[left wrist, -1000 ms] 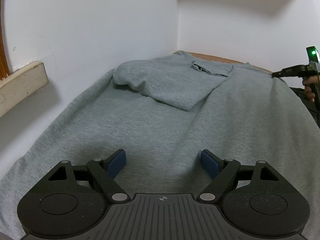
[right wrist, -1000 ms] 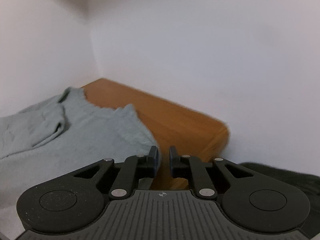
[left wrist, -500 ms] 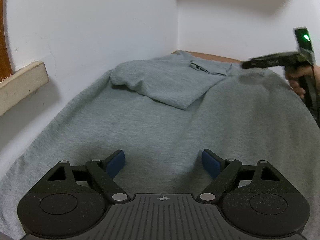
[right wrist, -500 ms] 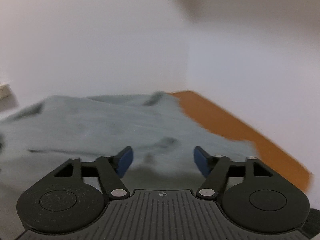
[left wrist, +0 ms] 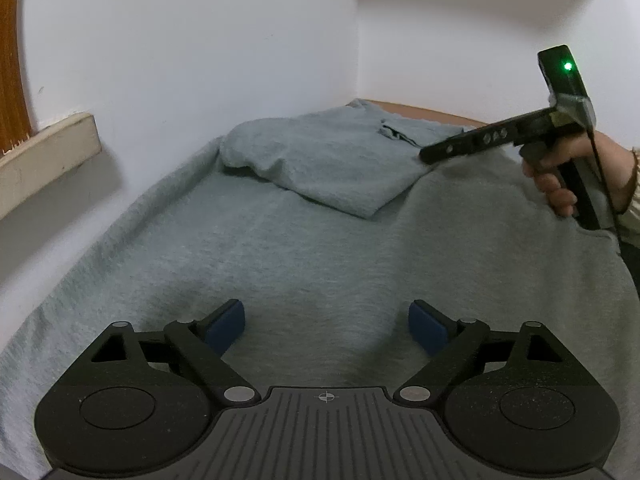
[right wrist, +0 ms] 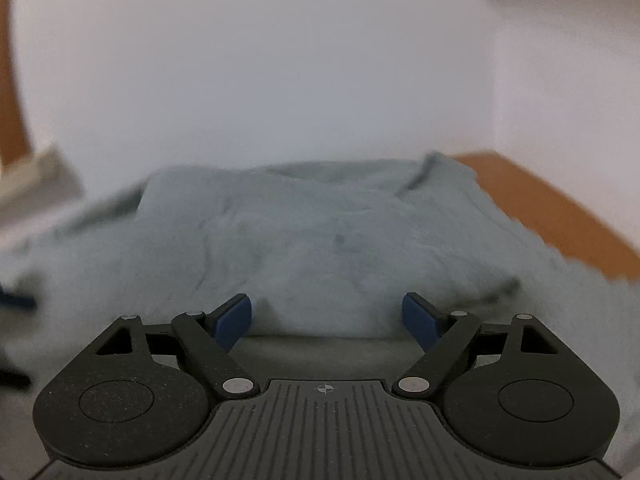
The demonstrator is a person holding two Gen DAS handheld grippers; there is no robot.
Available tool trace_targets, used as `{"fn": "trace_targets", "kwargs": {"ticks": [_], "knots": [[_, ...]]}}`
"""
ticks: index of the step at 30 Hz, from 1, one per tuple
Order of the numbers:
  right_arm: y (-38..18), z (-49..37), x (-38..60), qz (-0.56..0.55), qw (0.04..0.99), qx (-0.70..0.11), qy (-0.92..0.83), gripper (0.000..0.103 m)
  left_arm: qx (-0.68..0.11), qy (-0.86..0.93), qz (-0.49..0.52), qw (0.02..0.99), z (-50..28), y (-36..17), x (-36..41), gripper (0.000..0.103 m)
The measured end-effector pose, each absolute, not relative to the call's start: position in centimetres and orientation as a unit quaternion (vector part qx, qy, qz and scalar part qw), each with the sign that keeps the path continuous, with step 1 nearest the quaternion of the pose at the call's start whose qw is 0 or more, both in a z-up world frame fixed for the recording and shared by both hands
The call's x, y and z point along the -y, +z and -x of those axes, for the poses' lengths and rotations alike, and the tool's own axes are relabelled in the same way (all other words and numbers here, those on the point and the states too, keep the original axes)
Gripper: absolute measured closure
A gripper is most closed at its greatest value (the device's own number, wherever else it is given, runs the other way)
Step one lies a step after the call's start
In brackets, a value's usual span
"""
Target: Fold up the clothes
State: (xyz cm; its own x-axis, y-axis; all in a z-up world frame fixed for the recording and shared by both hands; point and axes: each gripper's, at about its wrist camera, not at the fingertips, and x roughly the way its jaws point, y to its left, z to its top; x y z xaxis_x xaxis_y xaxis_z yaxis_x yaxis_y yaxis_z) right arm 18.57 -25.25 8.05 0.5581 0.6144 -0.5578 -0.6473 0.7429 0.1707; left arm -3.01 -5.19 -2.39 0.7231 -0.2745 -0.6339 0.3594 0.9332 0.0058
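Observation:
A large grey garment (left wrist: 320, 256) lies spread over the table, its far part folded back into a flap (left wrist: 328, 160). My left gripper (left wrist: 326, 326) hovers low over the near cloth, jaws opening wide, with nothing gripped. In the left wrist view my right gripper (left wrist: 430, 155) comes in from the right, held by a hand (left wrist: 560, 184), with its tips at the flap's right edge. In the blurred right wrist view, the right gripper (right wrist: 326, 316) has its jaws opening. The grey flap (right wrist: 320, 240) lies just beyond the blue pads, which do not press on it.
White walls close the table in on the left and at the back. A pale wooden ledge (left wrist: 44, 152) juts from the left wall. Bare wooden tabletop (right wrist: 560, 208) shows at the far right, past the garment's edge (left wrist: 420, 110).
The right gripper swung left from the table's bare right corner to the folded flap, and its jaws went from nearly shut to wide. The left gripper stayed put.

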Motion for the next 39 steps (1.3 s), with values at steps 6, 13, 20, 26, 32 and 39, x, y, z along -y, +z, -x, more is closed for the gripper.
{"fn": "trace_targets", "kwargs": {"ticks": [6, 13, 20, 26, 32, 39], "knots": [[8.6, -19.1, 25.5, 0.062, 0.898, -0.281, 0.334, 0.021, -0.33, -0.172, -0.067, 0.926, 2.9, -2.6, 5.2, 0.011], [8.2, -21.9, 23.0, 0.115, 0.9, -0.287, 0.308, 0.038, -0.33, -0.172, -0.069, 0.926, 3.2, -2.6, 5.1, 0.011], [10.1, -22.0, 22.9, 0.068, 0.895, -0.304, 0.319, 0.085, -0.329, -0.169, -0.07, 0.927, 3.2, -2.6, 5.2, 0.011], [13.3, -16.6, 20.8, 0.043, 0.863, -0.29, 0.411, 0.085, -0.284, -0.132, -0.07, 0.947, 5.0, -1.3, 4.4, 0.011], [13.3, -9.1, 15.8, 0.031, 0.805, -0.3, 0.511, 0.085, -0.244, -0.07, -0.032, 0.967, 8.4, 2.1, -1.3, 0.011], [12.1, -0.6, 8.5, 0.037, 0.74, -0.31, 0.596, 0.086, -0.229, -0.006, 0.056, 0.972, 12.9, 3.8, -10.4, 0.011]]}}
